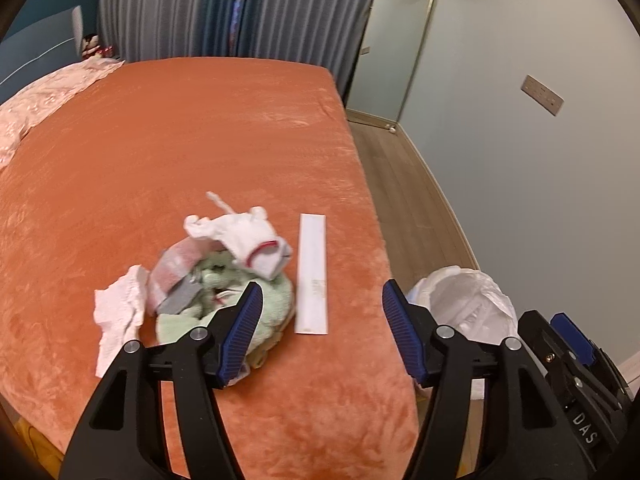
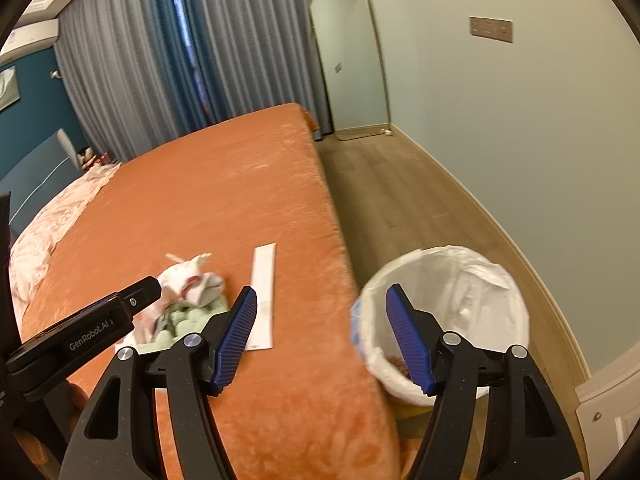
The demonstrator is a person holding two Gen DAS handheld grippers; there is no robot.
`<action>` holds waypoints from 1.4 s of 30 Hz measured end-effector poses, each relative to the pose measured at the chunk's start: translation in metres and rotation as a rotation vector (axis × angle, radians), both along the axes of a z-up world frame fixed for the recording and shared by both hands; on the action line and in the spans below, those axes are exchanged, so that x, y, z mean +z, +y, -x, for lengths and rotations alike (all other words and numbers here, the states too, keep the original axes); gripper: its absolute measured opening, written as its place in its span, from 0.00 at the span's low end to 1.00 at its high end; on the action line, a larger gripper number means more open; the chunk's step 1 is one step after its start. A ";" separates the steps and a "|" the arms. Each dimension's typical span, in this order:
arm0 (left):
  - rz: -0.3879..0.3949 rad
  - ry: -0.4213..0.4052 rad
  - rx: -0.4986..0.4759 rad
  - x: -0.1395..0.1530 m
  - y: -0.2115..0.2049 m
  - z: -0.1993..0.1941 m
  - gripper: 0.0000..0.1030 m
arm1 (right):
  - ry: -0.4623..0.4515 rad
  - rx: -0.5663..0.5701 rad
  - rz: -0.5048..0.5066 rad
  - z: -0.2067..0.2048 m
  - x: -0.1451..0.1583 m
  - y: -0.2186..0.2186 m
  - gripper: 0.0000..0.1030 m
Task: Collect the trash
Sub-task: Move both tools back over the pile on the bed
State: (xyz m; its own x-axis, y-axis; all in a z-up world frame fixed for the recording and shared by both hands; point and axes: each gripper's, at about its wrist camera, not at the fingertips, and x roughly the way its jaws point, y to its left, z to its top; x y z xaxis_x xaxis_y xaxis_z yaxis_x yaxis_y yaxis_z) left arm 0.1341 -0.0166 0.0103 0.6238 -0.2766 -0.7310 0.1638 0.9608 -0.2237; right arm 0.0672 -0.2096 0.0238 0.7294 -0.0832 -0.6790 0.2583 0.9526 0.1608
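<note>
On the near right part of the orange bedspread [image 1: 200, 152] lies a small heap of rubbish: a crumpled white tissue [image 1: 120, 312] at the left, a reddish clear plastic wrapper [image 1: 176, 268] next to it, a pale green fuzzy cloth [image 1: 224, 292] underneath, and a bunched white cloth with a red-edged band [image 1: 252, 244] on top at the far side. Just right of the heap, apart from it, a long white paper strip [image 1: 312, 276] lies flat, running near to far.

Above the near edge of the bed the left gripper [image 1: 322, 332] hovers with its blue-padded fingers [image 1: 242, 332] spread wide and nothing between them; its left finger overlaps the green cloth in the view, though I cannot tell whether it touches. Further right, the right gripper [image 2: 320, 336] is also spread wide and empty, straddling the bed's right edge, with its right finger over the mouth of the trash bin.

That trash bin [image 2: 444, 312] stands on the wooden floor [image 2: 400, 192] close beside the bed, lined with a white plastic bag, with something brownish at its bottom. Pink patterned bedding [image 1: 44, 100] lies along the far left of the bed. Grey curtains [image 1: 172, 8] hang behind, and a tall mirror [image 1: 384, 48] leans against the pale wall at the far right.
</note>
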 end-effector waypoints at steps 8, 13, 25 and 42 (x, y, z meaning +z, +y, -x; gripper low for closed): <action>0.005 0.025 0.097 -0.011 0.057 0.001 0.64 | 0.015 0.076 -0.002 -0.007 -0.003 0.045 0.63; 0.027 0.054 0.149 -0.020 0.090 0.001 0.64 | 0.023 0.115 0.002 -0.011 -0.007 0.075 0.64; 0.040 0.155 0.249 -0.062 0.170 -0.001 0.66 | 0.076 0.206 0.009 -0.027 -0.033 0.138 0.64; 0.156 0.393 0.307 -0.162 0.234 -0.026 0.74 | 0.191 0.252 -0.055 -0.071 -0.101 0.186 0.64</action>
